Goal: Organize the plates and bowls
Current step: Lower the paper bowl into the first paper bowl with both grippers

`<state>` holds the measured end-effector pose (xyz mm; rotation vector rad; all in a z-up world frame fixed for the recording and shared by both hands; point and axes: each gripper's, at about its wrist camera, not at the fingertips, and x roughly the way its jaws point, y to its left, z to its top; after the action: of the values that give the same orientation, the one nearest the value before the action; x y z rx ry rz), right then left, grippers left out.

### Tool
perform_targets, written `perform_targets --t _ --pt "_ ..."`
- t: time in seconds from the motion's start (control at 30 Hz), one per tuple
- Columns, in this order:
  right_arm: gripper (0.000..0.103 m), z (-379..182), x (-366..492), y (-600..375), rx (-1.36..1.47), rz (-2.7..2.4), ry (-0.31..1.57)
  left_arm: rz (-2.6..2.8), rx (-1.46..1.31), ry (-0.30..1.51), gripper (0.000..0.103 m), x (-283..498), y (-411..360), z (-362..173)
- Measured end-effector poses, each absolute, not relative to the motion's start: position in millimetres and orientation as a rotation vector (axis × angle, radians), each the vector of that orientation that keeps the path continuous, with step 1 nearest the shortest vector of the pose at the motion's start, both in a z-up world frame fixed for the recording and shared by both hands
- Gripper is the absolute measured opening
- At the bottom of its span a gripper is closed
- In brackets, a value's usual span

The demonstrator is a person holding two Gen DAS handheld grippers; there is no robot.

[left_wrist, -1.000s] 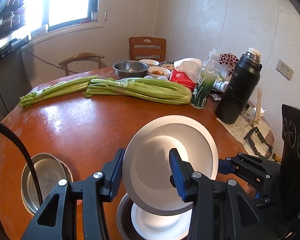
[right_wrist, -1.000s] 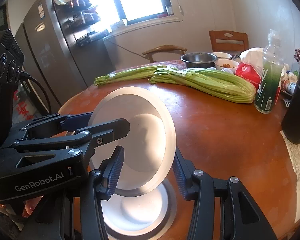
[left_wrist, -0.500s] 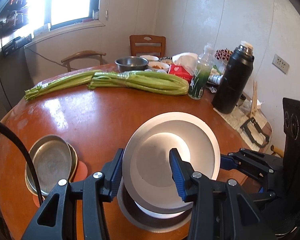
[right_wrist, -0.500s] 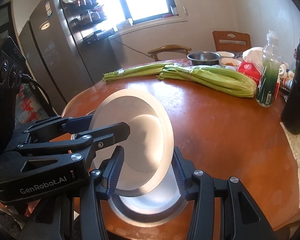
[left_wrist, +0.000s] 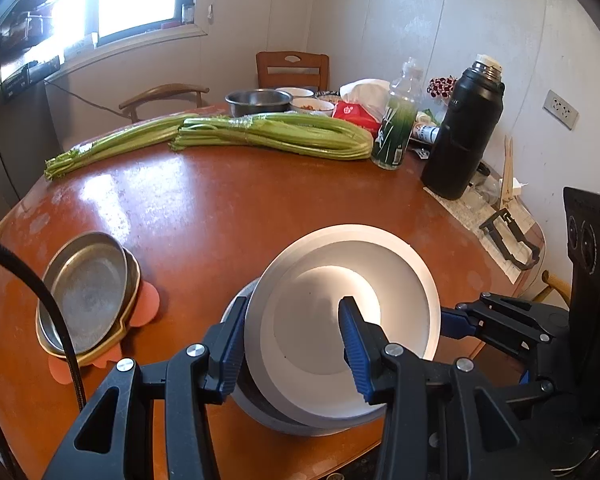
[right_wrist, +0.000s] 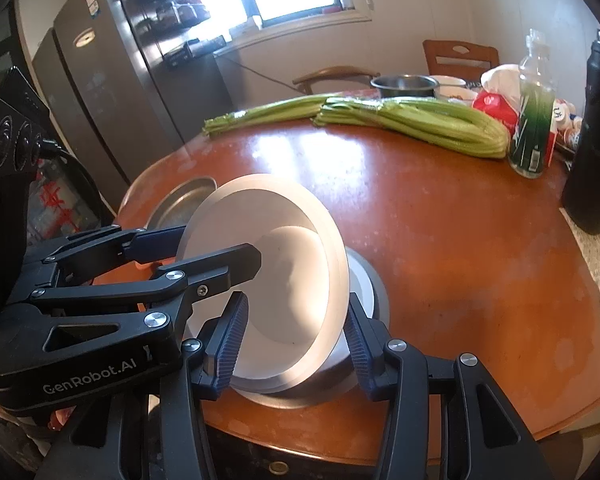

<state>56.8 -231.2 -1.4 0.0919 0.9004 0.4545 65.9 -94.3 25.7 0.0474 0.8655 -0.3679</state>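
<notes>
A white deep plate (left_wrist: 352,320) is held tilted between both grippers, just above a grey plate (left_wrist: 260,410) near the table's front edge. My left gripper (left_wrist: 292,320) is shut on the white plate's near left rim, one finger inside and one outside. My right gripper (right_wrist: 296,312) is shut on the opposite rim, and in the left wrist view it comes in from the right (left_wrist: 456,320). In the right wrist view the white plate (right_wrist: 284,264) leans over the grey plate (right_wrist: 368,284). Whether its lower edge touches the grey plate is hidden.
Two stacked metal plates (left_wrist: 84,296) lie on an orange mat at the table's left edge. Celery bunches (left_wrist: 276,136), a steel bowl (left_wrist: 258,100), a green bottle (left_wrist: 394,132) and a black flask (left_wrist: 464,128) crowd the far side. A fridge (right_wrist: 112,92) stands left.
Both grippers have carried the white plate down and towards the near edge, close over the grey plate. The plate now sits less steeply tilted. Both grips look unchanged.
</notes>
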Motion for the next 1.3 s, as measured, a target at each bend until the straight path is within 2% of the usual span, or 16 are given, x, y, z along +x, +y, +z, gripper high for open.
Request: perform_targets --t 0.5,1.3 --pt "0.051 -21.5 64.1 -228.1 0.085 0.459 0.969 -0.35 0.056 0.903 0.044 73.3 -97.9 4.0" --pt "0.051 -24.3 68.4 -215.5 -0.028 0.424 0.928 -0.335 0.029 0.932 0.045 86.3 -83.7 -8.6"
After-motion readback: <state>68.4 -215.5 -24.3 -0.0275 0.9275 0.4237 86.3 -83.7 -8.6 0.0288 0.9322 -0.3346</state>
